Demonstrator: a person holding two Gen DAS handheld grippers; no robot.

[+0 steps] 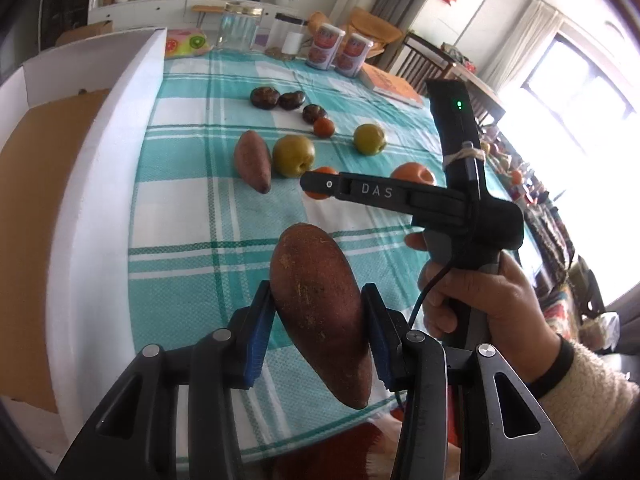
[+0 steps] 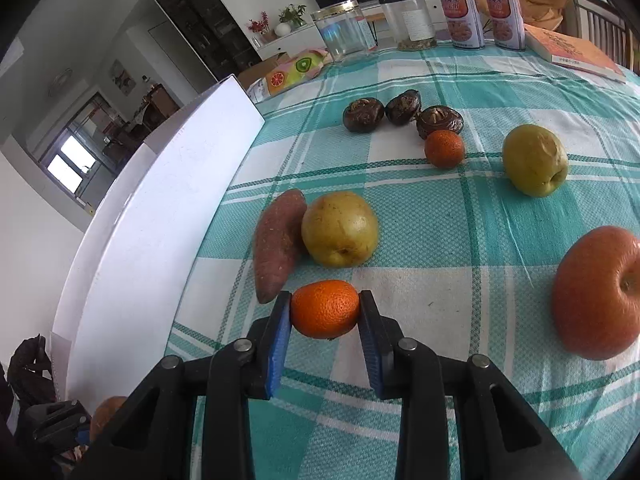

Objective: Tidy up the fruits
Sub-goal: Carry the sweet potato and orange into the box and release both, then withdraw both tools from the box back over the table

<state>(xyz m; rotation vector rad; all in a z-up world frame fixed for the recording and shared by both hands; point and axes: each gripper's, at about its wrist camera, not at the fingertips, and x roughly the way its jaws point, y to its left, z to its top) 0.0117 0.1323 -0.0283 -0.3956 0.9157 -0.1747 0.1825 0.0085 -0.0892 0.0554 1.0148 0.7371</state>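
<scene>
My left gripper (image 1: 318,312) is shut on a large sweet potato (image 1: 320,312) and holds it above the checked tablecloth near the front edge. My right gripper (image 2: 325,312) is shut on a small orange (image 2: 325,309); in the left wrist view it (image 1: 316,185) reaches in from the right with the orange (image 1: 322,182) mostly hidden behind its fingers. On the cloth lie a second sweet potato (image 2: 278,244), a yellow pear (image 2: 340,229), another pear (image 2: 534,160), a small tangerine (image 2: 444,149), a red apple (image 2: 596,294) and three dark water chestnuts (image 2: 400,110).
A white cardboard box (image 1: 108,184) with a brown inside stands along the table's left side. At the far edge stand two clear jars (image 2: 344,30), two tins (image 2: 460,16), a book (image 2: 576,54) and a fruit-print pouch (image 2: 296,68).
</scene>
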